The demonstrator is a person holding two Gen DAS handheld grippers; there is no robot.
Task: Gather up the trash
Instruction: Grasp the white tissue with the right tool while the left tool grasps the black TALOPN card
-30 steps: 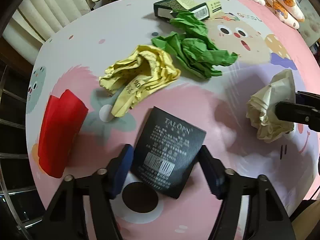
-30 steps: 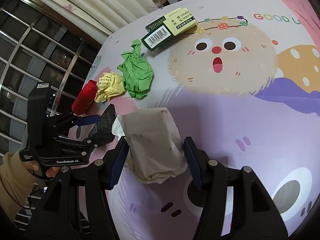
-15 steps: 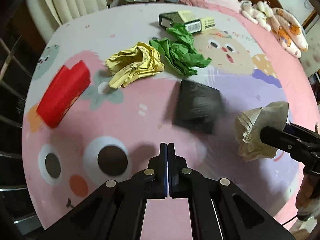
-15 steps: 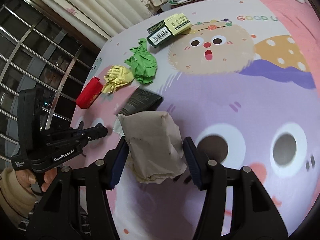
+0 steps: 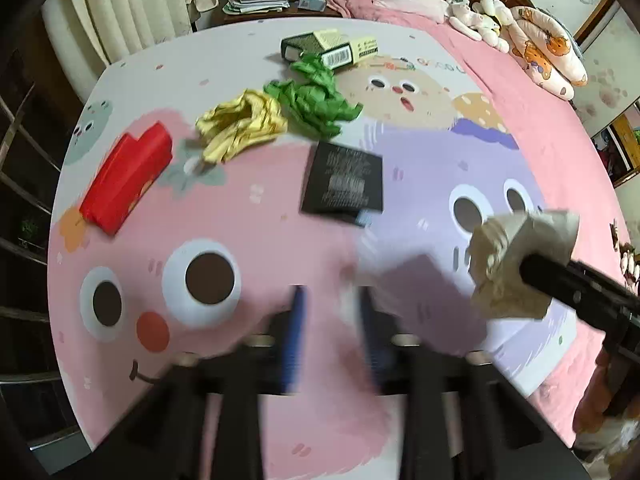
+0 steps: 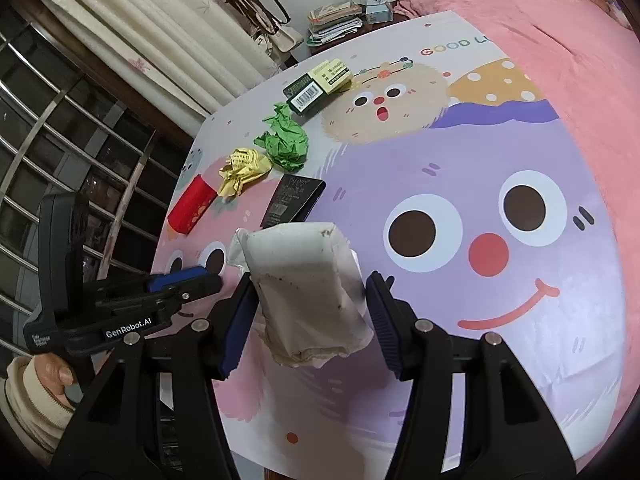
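Right gripper [image 6: 312, 316]: its blue pads [image 6: 239, 320] stand apart on either side of a crumpled beige paper wad [image 6: 308, 292], which hangs between them above the bed cover [image 6: 560, 208]; whether both pads press the wad cannot be told, but it sits between them as it did a second ago, now carried higher and nearer the bed's foot. Left gripper [image 5: 332, 332]: its fingers, smeared by motion blur, are partly open with nothing between them, whereas half a second ago they were pressed together and a second ago they straddled the black packet [image 5: 342, 182]. That packet now lies flat on the cover, well apart from the left gripper, so the grasp evidently failed or was given up. Farther out lie the remaining pieces: a yellow crumpled paper [image 5: 240, 126] touching a green crumpled paper [image 5: 316, 102], a red carton [image 5: 126, 182] to their left, and a green-and-cream box [image 5: 330, 48] at the far end. No bin is in view. Judged from this, one piece is in hand and five still await collection; the reopening left fingers suggest a fresh attempt on the black packet.
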